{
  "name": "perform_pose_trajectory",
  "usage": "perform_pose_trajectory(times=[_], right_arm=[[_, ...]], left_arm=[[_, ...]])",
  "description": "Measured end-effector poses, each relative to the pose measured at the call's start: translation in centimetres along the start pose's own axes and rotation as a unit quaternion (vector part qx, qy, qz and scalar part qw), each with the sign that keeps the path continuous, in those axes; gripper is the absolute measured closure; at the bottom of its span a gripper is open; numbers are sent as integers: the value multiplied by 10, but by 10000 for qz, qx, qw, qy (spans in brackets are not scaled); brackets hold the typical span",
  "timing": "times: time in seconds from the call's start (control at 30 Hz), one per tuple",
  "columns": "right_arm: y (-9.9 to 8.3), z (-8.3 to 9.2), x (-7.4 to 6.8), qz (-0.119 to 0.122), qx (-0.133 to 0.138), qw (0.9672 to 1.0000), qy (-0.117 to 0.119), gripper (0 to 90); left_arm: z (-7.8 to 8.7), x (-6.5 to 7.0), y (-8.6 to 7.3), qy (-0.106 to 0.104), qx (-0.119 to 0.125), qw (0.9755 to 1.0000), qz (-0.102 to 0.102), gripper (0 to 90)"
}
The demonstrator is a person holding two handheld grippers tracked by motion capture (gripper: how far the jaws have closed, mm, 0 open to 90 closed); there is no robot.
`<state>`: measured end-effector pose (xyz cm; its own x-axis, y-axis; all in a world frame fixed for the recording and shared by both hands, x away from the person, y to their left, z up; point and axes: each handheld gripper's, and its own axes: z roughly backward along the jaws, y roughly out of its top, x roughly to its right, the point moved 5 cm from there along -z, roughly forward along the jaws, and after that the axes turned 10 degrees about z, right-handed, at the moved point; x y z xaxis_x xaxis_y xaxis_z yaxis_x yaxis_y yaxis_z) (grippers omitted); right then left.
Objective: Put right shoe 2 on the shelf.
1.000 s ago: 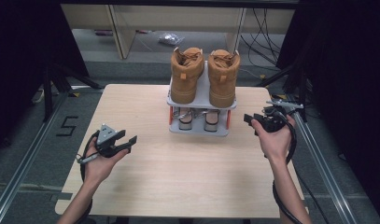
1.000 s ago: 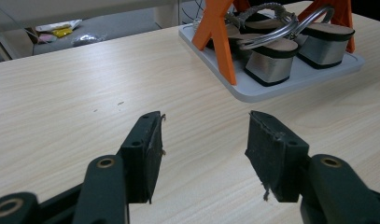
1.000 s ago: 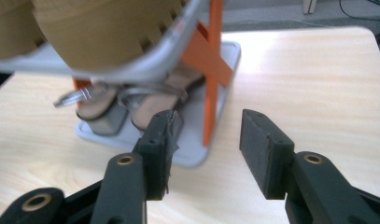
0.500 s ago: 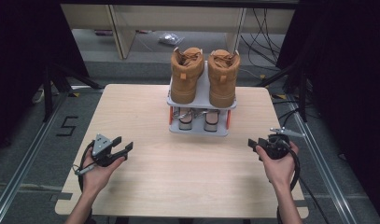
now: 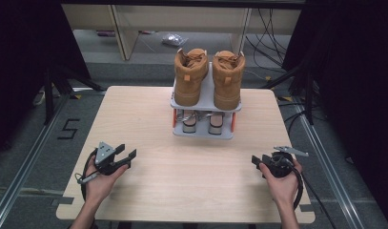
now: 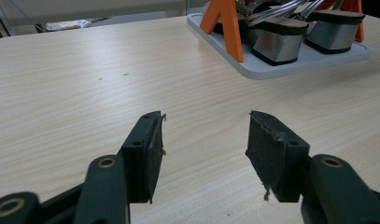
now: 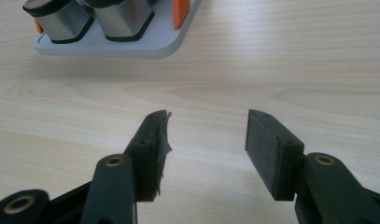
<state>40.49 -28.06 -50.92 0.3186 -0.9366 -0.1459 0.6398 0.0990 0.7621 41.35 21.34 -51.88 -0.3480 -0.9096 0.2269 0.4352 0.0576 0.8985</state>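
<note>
Light wooden tabletop (image 5: 182, 167), dark curtained bay: our left gripper (image 5: 122, 156) and right gripper (image 5: 256, 161), both spread and empty, lie well short of the two-tier shoe rack (image 5: 204, 102); risk: a careless reach could topple the tan boots (image 5: 208, 76) on its top shelf.

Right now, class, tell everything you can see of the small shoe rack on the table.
The shoe rack is a small two-level stand, with pale grey shelves that look like plastic and orange uprights between them. It stands upright at the far middle of the wooden table. A pair of tan boots stands on its top shelf, and a pair of heeled shoes with silvery block heels sits on the lower one. Neither gripper touches it.
</note>
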Motion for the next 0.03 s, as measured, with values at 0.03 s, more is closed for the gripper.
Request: perform_pose_trajectory(times=[0.03], right_arm=[[-1,0,1,61,-43,10000,-46,491]], left_arm=[[0,0,0,-4,-1,10000,-1,449]])
